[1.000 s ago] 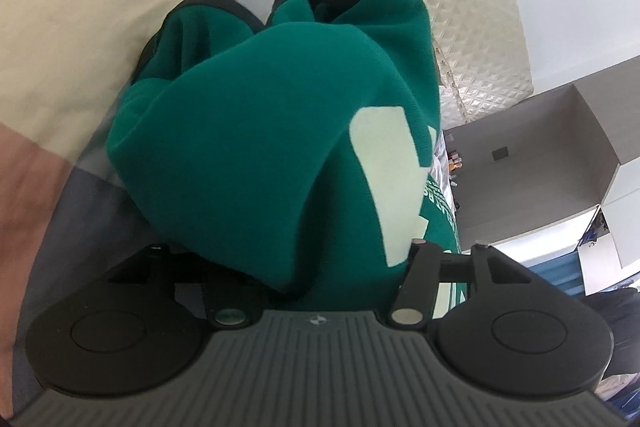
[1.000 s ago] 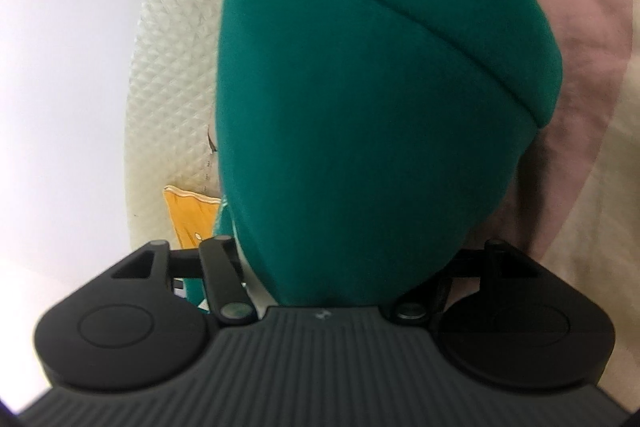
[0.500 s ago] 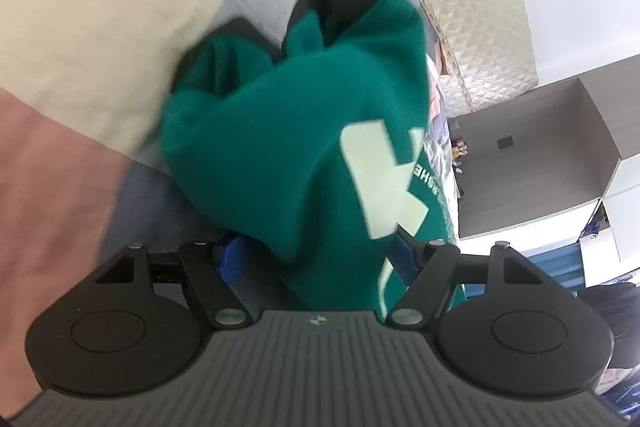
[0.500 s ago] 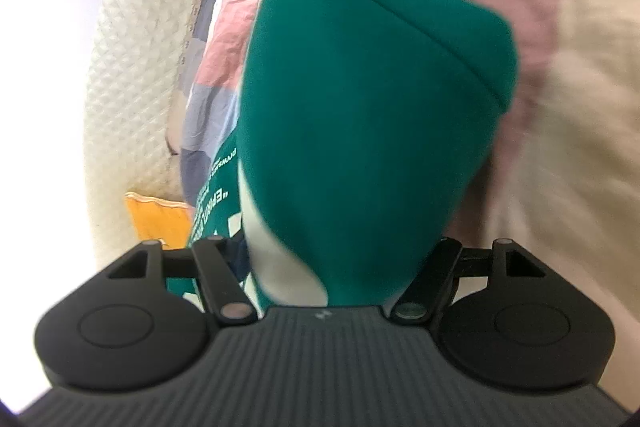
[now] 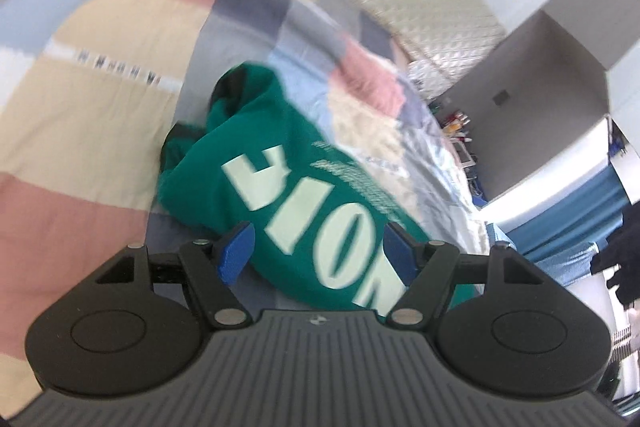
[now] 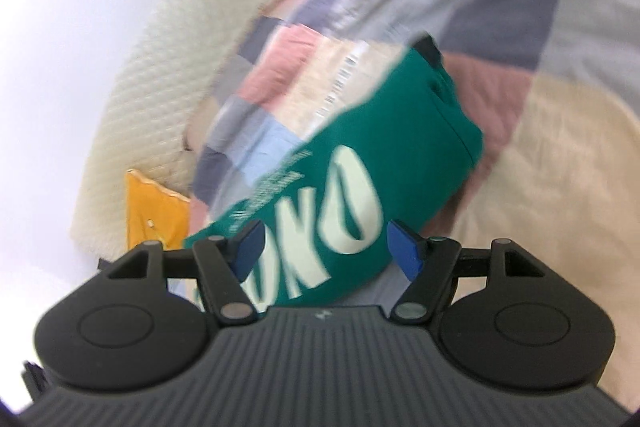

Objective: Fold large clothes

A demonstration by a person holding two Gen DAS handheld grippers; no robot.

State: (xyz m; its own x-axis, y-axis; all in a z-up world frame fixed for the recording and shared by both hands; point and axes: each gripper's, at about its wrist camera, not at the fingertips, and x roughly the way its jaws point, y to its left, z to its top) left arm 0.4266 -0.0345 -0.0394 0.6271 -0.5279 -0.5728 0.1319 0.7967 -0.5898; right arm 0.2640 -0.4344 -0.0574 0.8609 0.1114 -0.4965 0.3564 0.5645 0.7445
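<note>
The green sweatshirt [image 5: 280, 195] lies in a folded bundle on the bed, spread over the patchwork quilt [image 5: 100, 99] of pink, cream, grey and pale blue squares. Large pale letters run across its upper face (they read upside down from the left wrist view), with a line of small print beside them. A dark opening shows at the end of the bundle farthest from the left gripper [image 5: 316, 251].

That left gripper hovers above the near part of the sweatshirt, its blue pads [image 5: 237, 251] spread apart and free of the cloth; its jaws have just been opening, and nothing is clamped between them, though the sweatshirt shows through the gap below.

The right gripper [image 6: 326, 253] hangs over the other side of the sweatshirt [image 6: 380, 163], blue pads [image 6: 405, 253] likewise apart and clear of the fabric, with the lettered face showing between them from above. Both views are smeared with motion blur, so the small print cannot be read.

Beyond the sweatshirt, at the head of the bed, stands a cream quilted headboard [image 6: 168, 75]. An orange-yellow cushion [image 6: 154, 211] rests against the headboard, well apart from the sweatshirt. To the far side of the sweatshirt in the left view a grey cabinet [image 5: 540, 99] stands against the white wall, with small cluttered items (too blurred to name) at its foot.
</note>
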